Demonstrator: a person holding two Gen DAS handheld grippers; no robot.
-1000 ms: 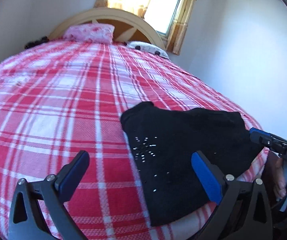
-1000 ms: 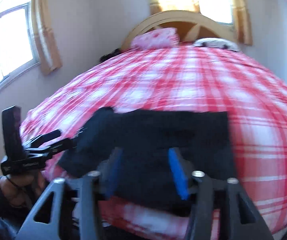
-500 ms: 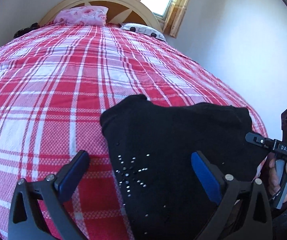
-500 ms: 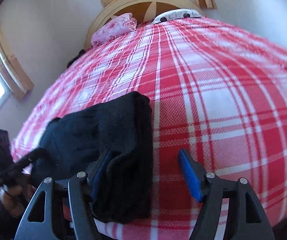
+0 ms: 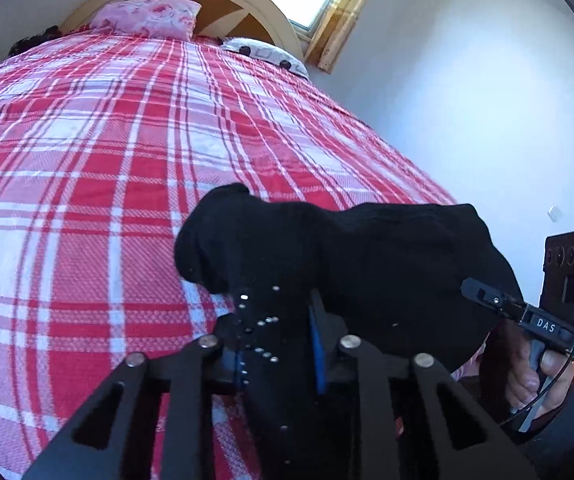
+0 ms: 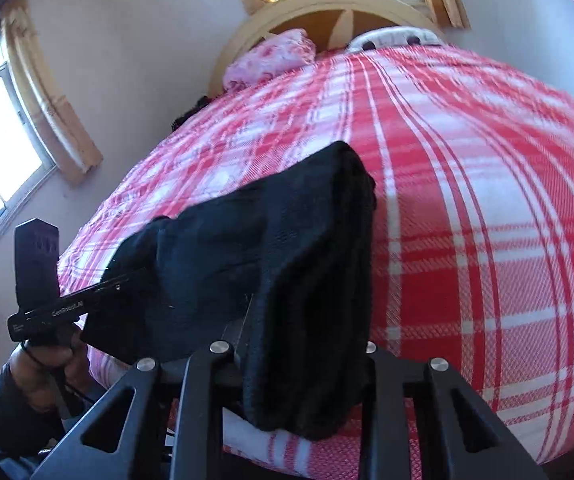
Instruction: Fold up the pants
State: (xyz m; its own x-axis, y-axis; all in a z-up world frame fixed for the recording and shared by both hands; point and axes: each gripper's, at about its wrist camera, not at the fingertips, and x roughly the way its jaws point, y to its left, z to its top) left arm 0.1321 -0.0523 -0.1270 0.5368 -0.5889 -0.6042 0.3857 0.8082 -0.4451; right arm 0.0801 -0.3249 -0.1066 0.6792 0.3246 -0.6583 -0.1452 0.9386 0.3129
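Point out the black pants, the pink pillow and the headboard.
pants (image 5: 387,256), left wrist view, bunched middle.
pink pillow (image 5: 149,18), left wrist view, its centre.
headboard (image 6: 327,0), right wrist view, top arch.

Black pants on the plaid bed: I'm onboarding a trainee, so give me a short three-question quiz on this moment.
1. True or false: the black knit pants lie on a red-and-white plaid bedspread.
2. What is between the jaws of the left gripper? A) pants fabric B) a pillow C) nothing
3. Which pillow lies nearer the window in the left wrist view: pink floral pillow or white spotted pillow?

Key: 1 true; 2 A; 3 white spotted pillow.
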